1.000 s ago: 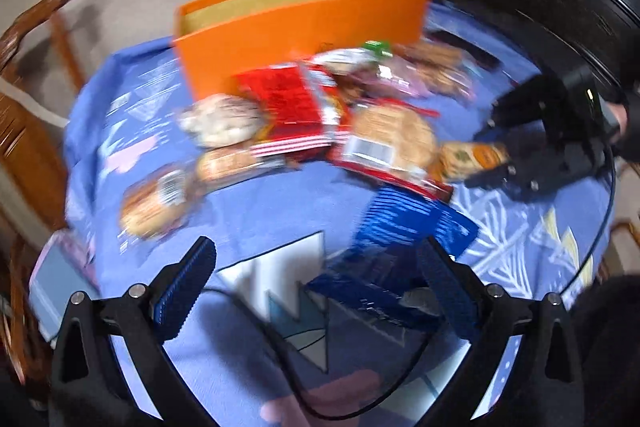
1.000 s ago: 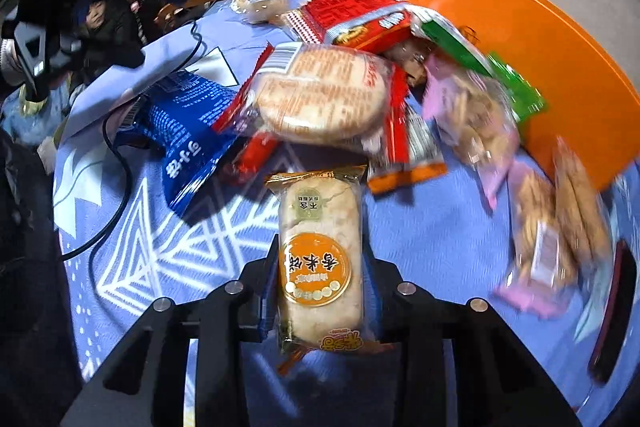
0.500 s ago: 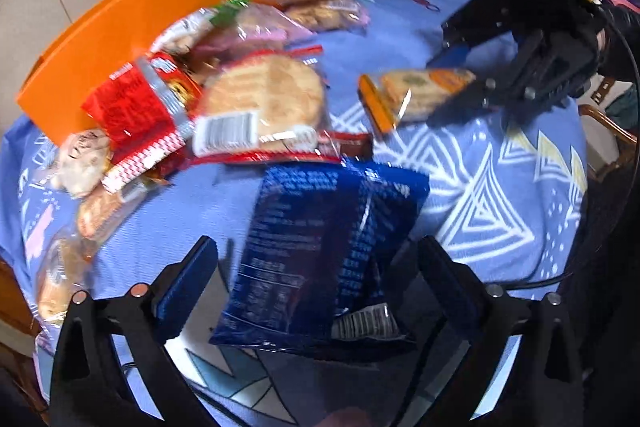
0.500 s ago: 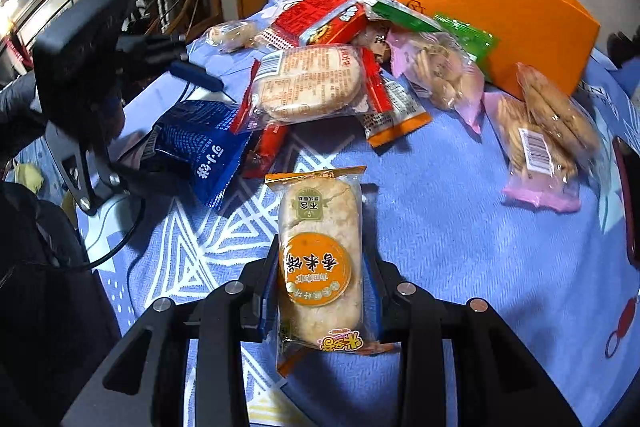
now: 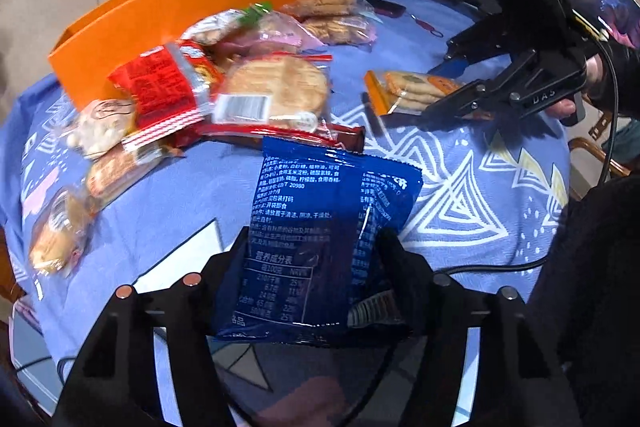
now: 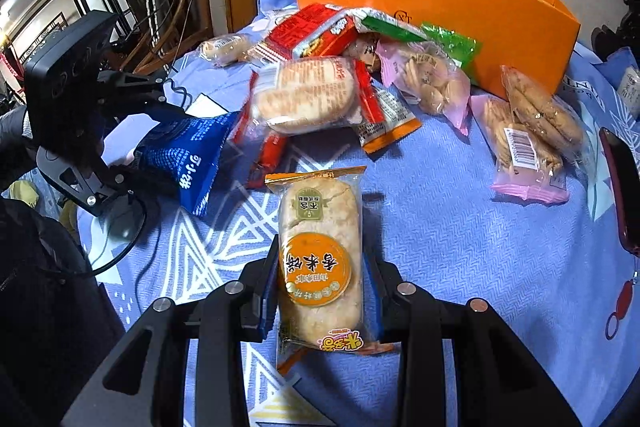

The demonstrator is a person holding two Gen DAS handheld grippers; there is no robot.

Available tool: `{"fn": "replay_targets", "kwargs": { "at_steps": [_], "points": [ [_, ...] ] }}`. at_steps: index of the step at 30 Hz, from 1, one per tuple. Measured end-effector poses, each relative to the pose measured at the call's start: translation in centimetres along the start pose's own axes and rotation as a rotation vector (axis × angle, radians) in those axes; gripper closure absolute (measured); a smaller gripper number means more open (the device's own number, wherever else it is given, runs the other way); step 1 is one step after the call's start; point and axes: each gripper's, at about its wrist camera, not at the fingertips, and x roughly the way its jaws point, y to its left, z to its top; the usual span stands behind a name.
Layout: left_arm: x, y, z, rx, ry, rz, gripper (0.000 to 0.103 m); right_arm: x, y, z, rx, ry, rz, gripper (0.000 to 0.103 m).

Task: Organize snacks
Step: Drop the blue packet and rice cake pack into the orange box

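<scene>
The left gripper (image 5: 314, 247) has a blue snack packet (image 5: 316, 227) between its fingers, which are closing on the packet's sides; the fingers already sit against both edges of the packet, and its far end lifts off the bench (image 5: 460, 163). From the right wrist view the same blue packet (image 6: 188, 155) tilts up from the blue patterned cloth in the left gripper (image 6: 132, 131).

The right gripper (image 6: 320, 279) grips a rice cracker packet (image 6: 320, 255) with an orange round label, fingers clamped on both long sides; the packet points forward, away from the camera, and its shadow on the cloth suggests it is held just above the bench. In the left wrist view this packet (image 5: 408, 89) sticks out of the right gripper (image 5: 444, 87) near the right edge of the snack pile.

An orange box (image 6: 460, 3) stands at the far side of the bench. In front of it lie the other snacks in a loose heap: a red packet (image 6: 312, 35), a large round rice cracker in clear wrap (image 6: 304, 95), a green-edged packet (image 6: 400, 27), a pink bag of small biscuits (image 6: 428, 83), and, to the right, a clear-and-pink pack of brown biscuits (image 6: 528, 143). A dark red object (image 6: 620, 187) lies at the right edge, too cut off to identify. A black cable (image 5: 500, 267) crosses the cloth.
</scene>
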Motion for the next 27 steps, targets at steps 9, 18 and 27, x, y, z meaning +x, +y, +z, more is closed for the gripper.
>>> {"fn": "replay_targets", "kwargs": {
  "at_steps": [9, 18, 27],
  "points": [
    [-5.1, 1.6, 1.7, -0.054, -0.084, 0.054, 0.041, -2.8, 0.9, 2.3, -0.004, -0.075, 0.005, 0.068],
    [-9.3, 4.8, 8.7, -0.112, -0.184, 0.123, 0.041, -9.3, -0.8, 9.6, 0.039, -0.311, -0.054, 0.068],
    [-10.4, 11.3, 18.3, -0.299, -0.285, 0.282, 0.041, -11.2, -5.5, 18.2, 0.142, -0.468, -0.189, 0.068]
  ]
}}
